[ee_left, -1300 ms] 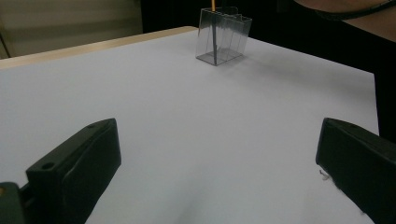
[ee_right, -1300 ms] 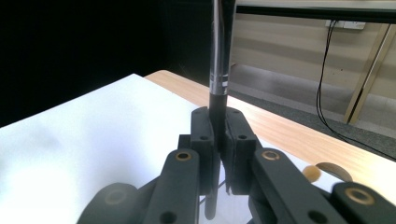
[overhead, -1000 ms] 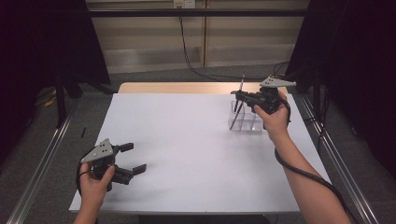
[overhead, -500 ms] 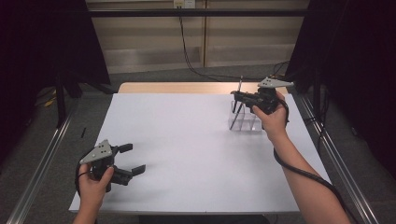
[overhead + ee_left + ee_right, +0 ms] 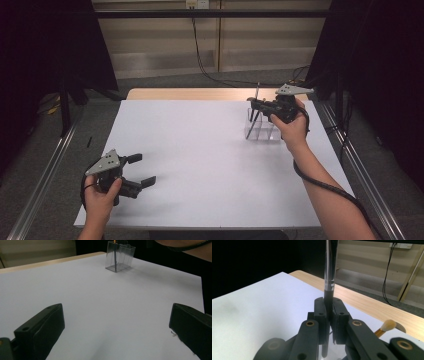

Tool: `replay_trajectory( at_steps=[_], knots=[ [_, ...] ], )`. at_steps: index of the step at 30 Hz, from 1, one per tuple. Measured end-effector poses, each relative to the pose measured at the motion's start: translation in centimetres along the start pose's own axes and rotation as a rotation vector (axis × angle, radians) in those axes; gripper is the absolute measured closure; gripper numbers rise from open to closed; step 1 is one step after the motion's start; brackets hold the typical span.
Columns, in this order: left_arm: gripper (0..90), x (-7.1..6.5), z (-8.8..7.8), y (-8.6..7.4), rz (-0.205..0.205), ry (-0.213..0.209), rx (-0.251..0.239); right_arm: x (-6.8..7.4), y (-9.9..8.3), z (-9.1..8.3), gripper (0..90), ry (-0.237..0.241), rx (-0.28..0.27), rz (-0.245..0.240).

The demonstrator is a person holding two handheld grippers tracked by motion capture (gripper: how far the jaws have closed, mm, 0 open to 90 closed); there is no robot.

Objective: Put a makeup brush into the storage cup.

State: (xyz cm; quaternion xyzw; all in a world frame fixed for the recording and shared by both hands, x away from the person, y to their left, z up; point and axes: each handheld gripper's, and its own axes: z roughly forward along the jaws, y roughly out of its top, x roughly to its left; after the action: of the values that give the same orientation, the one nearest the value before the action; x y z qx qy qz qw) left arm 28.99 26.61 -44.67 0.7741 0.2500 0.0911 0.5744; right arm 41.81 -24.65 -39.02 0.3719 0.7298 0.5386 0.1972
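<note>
While the left gripper [image 5: 136, 171] rests wide open at the table's [image 5: 200, 150] near left, the right gripper [image 5: 253, 103] clamps a dark brush handle [image 5: 329, 277] above the clear holder [image 5: 261, 129] far right; no writing is legible

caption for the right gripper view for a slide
Right gripper shut on a dark brush handle, above a white table.
</note>
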Motion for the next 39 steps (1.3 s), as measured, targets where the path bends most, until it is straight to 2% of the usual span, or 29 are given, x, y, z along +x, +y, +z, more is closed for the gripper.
replay_trajectory(
  at_steps=[17,36,38,39],
  knots=[
    [0.1,0.0,-0.1,-0.1,-0.005,0.011,0.002,-0.2,-0.5,0.2,84.6,-0.005,0.011,-0.005],
    [0.1,0.0,0.1,0.1,0.001,0.002,0.001,-0.1,-1.0,0.1,84.4,0.005,0.024,-0.005],
    [0.1,-0.1,0.1,0.1,0.001,0.006,0.001,0.0,-1.0,0.0,79.9,0.005,0.018,-0.001],
    [0.1,-0.1,0.1,0.1,0.003,0.006,0.001,0.1,-1.0,-0.2,70.9,0.005,0.012,0.008]
  ],
)
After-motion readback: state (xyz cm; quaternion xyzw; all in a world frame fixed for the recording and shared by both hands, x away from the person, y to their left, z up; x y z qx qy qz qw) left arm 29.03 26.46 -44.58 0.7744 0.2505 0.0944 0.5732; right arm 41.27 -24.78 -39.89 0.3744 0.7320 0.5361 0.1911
